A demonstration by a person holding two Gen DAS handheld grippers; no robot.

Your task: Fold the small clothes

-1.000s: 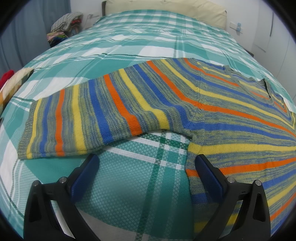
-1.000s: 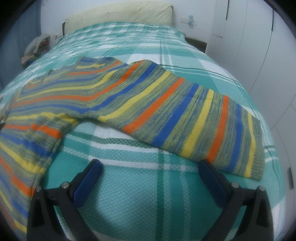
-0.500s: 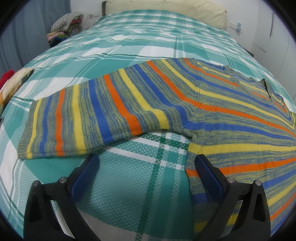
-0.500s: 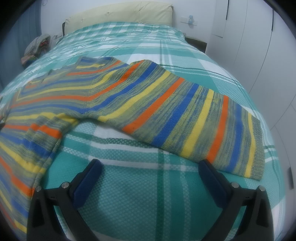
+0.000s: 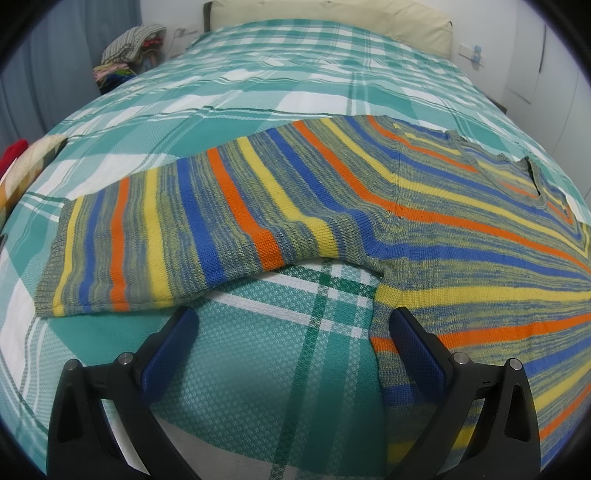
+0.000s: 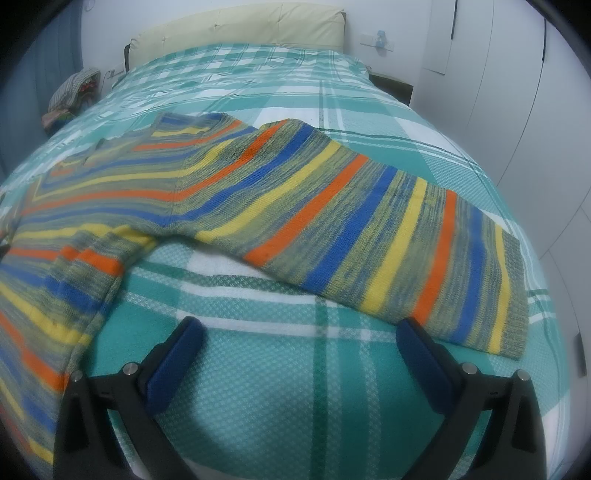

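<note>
A striped knit sweater (image 5: 369, 206) in blue, orange, yellow and grey-green lies flat on the bed, sleeves spread out. The left wrist view shows one sleeve (image 5: 155, 236) reaching left and the body to the right. My left gripper (image 5: 291, 321) is open and empty, just below the armpit, its right finger over the body's edge. The right wrist view shows the sweater (image 6: 184, 192) with the other sleeve (image 6: 406, 243) reaching right. My right gripper (image 6: 299, 328) is open and empty, just below that sleeve.
The bed has a teal and white plaid cover (image 5: 295, 387) and a cream headboard (image 6: 240, 29). A pile of clothes (image 5: 125, 55) sits beside the bed at the far left. White wardrobe doors (image 6: 517, 92) stand to the right.
The right wrist view has shifted slightly, so the sleeve and sweater sit a little higher and further left. The left gripper has hardly moved. Both grippers stay open.
</note>
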